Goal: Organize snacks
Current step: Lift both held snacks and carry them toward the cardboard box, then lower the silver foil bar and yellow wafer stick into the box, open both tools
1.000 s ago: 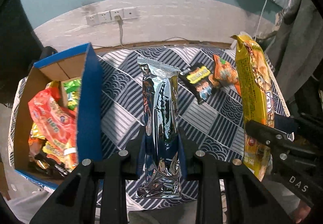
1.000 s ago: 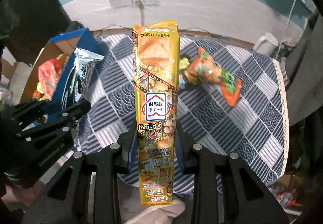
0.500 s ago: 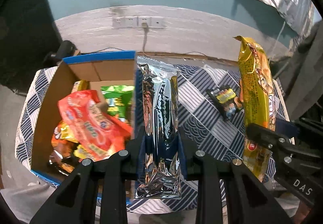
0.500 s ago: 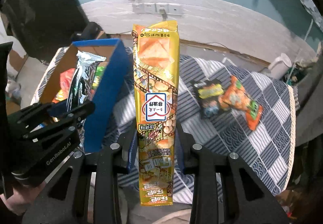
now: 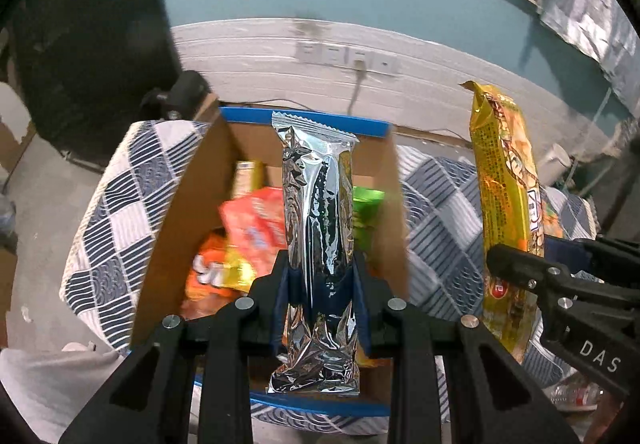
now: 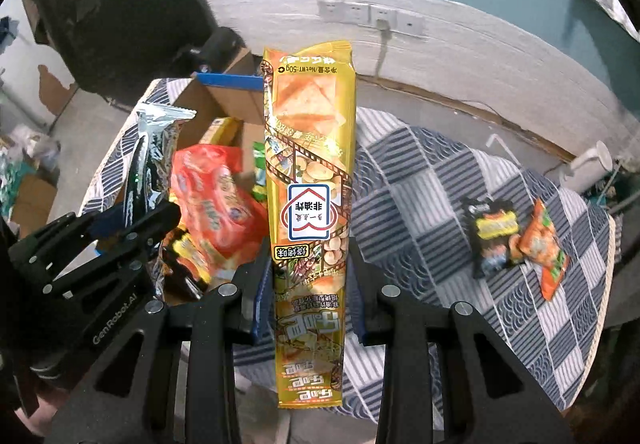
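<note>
Over the cardboard box (image 5: 188, 228), as the left wrist view shows, the left gripper (image 5: 320, 280) is clamped on a silver foil packet (image 5: 318, 228), with several snacks already lying inside below it. From the right wrist view, the right gripper (image 6: 310, 280) pinches a tall yellow snack pack (image 6: 310, 172) near the box's right side, while a black packet (image 6: 490, 232) and an orange packet (image 6: 544, 244) lie on the checked tablecloth (image 6: 420, 204), so I judge two drops and two pickups remain.

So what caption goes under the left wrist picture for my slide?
Left gripper holding a silver foil packet above the snack-filled cardboard box, yellow snack packet alongside.
</note>
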